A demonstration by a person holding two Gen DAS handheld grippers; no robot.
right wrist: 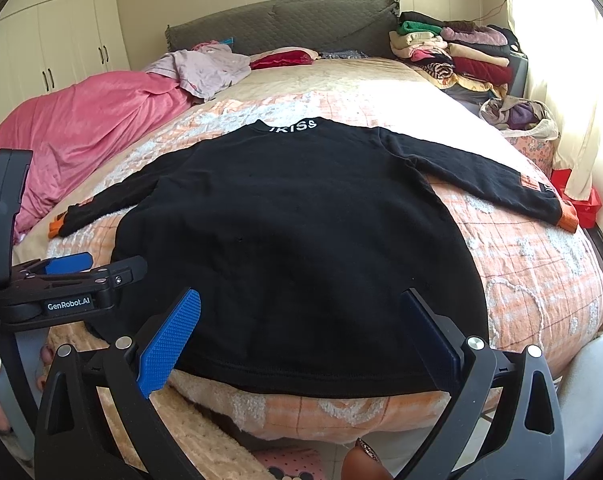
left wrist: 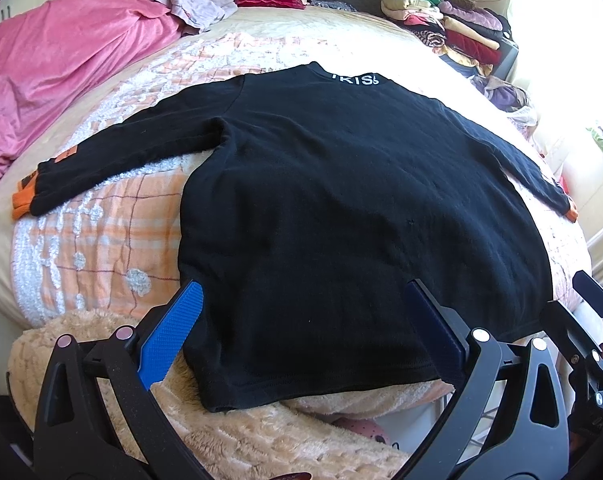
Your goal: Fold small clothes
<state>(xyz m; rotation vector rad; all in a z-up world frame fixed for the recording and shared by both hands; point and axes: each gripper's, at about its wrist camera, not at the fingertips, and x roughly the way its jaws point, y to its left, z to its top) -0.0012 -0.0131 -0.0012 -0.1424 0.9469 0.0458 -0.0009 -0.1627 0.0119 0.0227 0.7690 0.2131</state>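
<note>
Blue-padded fingers point(left wrist: 169, 336) of the left gripper point(left wrist: 301, 332) stand spread wide apart over the near hem of a black long-sleeved top point(left wrist: 341, 208), holding nothing. Likewise released, the right gripper point(right wrist: 301, 336) hangs with its jaws apart above the same hem, empty.

Position of the garment: spread flat, apparently back side up, on an orange-and-white checked blanket point(right wrist: 533, 280) covering the bed, collar pointing to the headboard point(right wrist: 285, 20), both sleeves stretched outward, each ending in an orange cuff point(left wrist: 23, 202). Its hem lies at the near bed edge, partly over a fluffy beige throw point(left wrist: 229, 432).

Handling, as a judgement: the knit looks soft, light and limp, so it should drape and slide easily, not hold a crease by itself. Sensible pinch points are a cuff or the shoulder seam for folding sleeves inward, then the hem corners.

Legible writing: white letters on the collar point(right wrist: 293, 125) read roughly "IKISS"; the left gripper body, seen from the right wrist, bears "GenRobot.AI" point(right wrist: 68, 305). Sleeve patches are too small to read.
</note>
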